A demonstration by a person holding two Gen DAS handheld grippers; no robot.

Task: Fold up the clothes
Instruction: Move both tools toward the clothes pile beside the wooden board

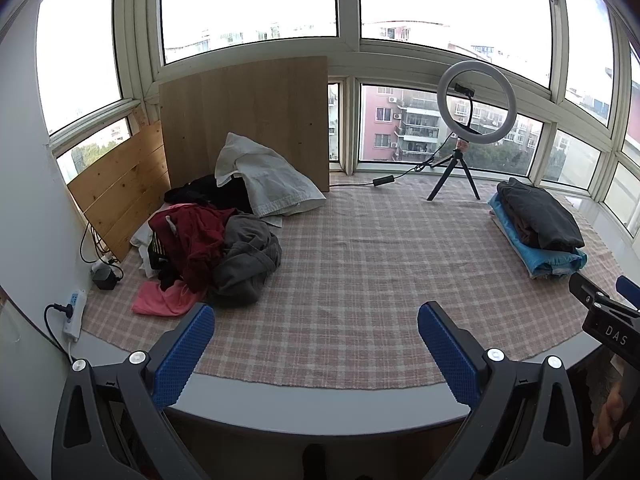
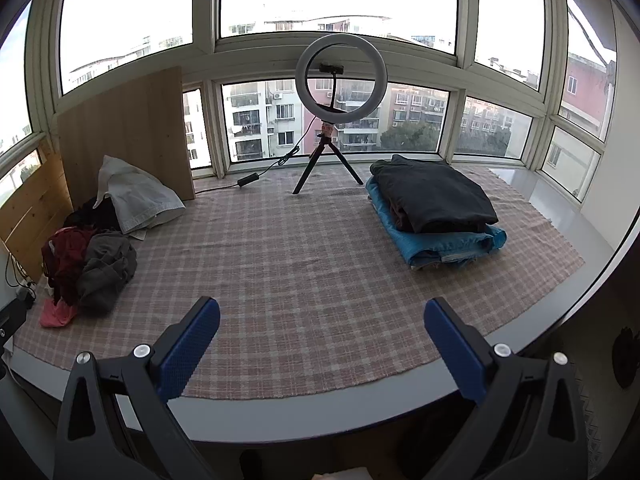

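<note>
The unfolded heap (image 1: 208, 240) lay at ten o'clock, nearer the left gripper (image 1: 316, 344); both it and the right gripper (image 2: 322, 344) gaped empty.

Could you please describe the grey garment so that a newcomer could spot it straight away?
Find the wooden board on the left. In front lies the unfolded pile; the grey garment is its crumpled nearest lump, beside dark red cloth.
</note>
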